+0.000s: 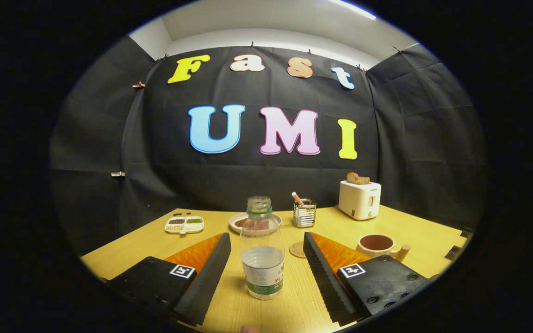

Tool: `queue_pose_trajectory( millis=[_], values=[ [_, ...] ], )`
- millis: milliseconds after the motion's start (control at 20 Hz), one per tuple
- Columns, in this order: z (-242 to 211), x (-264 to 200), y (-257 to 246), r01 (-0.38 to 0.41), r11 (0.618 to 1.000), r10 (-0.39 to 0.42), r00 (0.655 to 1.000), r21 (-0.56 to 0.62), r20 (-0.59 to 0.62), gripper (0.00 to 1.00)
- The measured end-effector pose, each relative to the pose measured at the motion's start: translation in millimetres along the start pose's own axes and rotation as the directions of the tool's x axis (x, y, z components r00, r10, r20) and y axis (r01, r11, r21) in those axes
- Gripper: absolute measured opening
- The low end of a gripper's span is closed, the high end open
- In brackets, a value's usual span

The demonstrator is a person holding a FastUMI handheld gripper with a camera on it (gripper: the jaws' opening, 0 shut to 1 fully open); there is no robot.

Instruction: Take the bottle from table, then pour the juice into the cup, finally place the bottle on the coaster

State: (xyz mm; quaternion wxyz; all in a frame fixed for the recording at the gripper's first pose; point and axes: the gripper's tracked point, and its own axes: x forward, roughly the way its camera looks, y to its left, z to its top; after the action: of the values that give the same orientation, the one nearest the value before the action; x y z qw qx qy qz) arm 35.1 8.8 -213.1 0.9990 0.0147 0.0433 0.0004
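Note:
A clear plastic bottle (pixel 262 249) with a green neck ring, no cap and a little liquid in its lower part stands upright on the wooden table (pixel 424 236). It is between my two fingers, which are spread wide on either side without touching it. My gripper (pixel 266 245) is open. A round cork coaster (pixel 298 249) lies just beyond the bottle, beside the right finger (pixel 324 277). A brown cup (pixel 376 245) with a handle stands further right, past the right finger.
At the back of the table stand a white toaster (pixel 359 199) with bread in it, a wire holder (pixel 304 213), a white plate (pixel 243 222) and a small divided tray (pixel 184 225). The black cloth wall closes the far side.

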Motion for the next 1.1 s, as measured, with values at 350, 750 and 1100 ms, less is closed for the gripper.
queue_pose_trajectory(
  millis=[350, 750, 1100],
  values=[
    [-46.7, 29.7, 7.6, -0.028, 0.997, 0.025, 0.999, -0.073, -0.032, 0.97],
    [-57.7, 49.3, 8.3, -0.008, 0.999, 0.007, 0.999, -0.038, -0.031, 0.78],
    [-30.8, 42.3, 11.8, -0.008, 1.0, 0.009, 0.999, 0.015, -0.052, 0.76]
  ],
)
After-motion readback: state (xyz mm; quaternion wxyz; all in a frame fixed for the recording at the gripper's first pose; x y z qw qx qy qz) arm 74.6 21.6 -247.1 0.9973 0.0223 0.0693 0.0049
